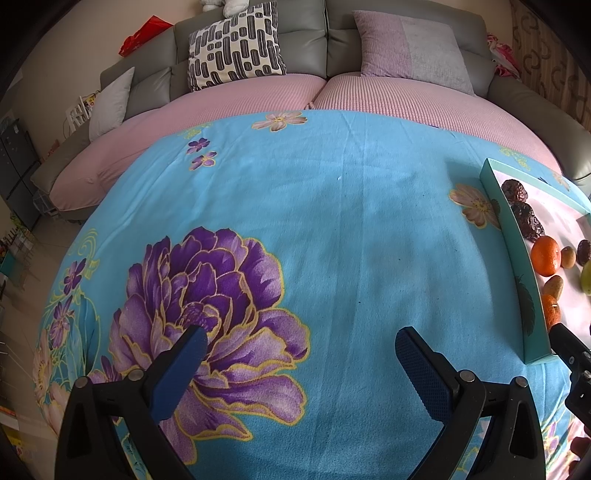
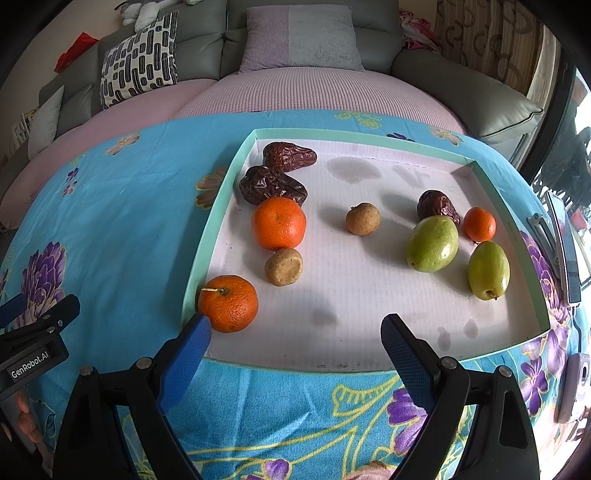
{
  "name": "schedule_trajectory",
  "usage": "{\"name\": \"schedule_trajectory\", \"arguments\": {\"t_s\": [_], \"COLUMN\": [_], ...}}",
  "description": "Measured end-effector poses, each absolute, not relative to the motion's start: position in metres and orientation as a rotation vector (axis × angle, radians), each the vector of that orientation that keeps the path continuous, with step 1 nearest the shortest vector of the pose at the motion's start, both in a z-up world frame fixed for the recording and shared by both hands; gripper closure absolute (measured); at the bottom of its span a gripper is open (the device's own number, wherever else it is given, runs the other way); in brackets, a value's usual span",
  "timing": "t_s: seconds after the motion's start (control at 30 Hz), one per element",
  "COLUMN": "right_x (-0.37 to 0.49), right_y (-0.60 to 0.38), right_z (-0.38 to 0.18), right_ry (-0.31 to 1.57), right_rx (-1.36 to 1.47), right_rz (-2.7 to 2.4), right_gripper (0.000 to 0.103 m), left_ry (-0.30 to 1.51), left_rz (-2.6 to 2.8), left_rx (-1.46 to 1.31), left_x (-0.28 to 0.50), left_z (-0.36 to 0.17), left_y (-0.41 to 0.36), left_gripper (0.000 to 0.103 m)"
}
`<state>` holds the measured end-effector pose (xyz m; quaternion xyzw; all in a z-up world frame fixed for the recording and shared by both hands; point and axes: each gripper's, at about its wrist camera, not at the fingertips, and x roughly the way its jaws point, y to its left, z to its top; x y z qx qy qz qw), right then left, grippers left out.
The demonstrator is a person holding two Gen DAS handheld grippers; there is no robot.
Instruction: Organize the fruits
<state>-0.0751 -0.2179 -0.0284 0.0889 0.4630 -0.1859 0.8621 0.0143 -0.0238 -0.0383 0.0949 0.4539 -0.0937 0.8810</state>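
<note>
A shallow teal-rimmed tray (image 2: 218,199) with a white floor lies on the blue floral cloth. In it are three oranges (image 2: 277,222), (image 2: 228,303), (image 2: 479,223), two green fruits (image 2: 432,243), (image 2: 488,270), dark wrinkled dates (image 2: 272,184), (image 2: 289,156), (image 2: 437,207) and two small brown fruits (image 2: 362,218), (image 2: 283,266). My right gripper (image 2: 295,332) is open above the tray's near edge, its left finger beside the nearest orange. My left gripper (image 1: 301,345) is open and empty over the cloth, left of the tray (image 1: 517,273).
A grey sofa (image 1: 303,33) with pink seat covers and cushions runs behind the table. The left gripper's body (image 2: 33,343) shows at the right view's left edge. A phone on a stand (image 2: 561,240) sits right of the tray.
</note>
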Motion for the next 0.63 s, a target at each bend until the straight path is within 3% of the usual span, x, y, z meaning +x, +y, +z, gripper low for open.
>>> {"name": "schedule_trajectory", "arguments": {"t_s": [0.63], "right_x": [-0.0753], "right_y": [-0.2178], "right_z": [-0.0296], "right_ry": [0.972], "right_rx": [0.19], "right_rz": [-0.39], "right_gripper": [0.009], "left_ry": [0.942], "left_rz": [-0.202], "left_rx": [0.202], "left_x": [0.0092], "left_z": [-0.0353], "left_y": [-0.0193], "left_gripper": [0.0]}}
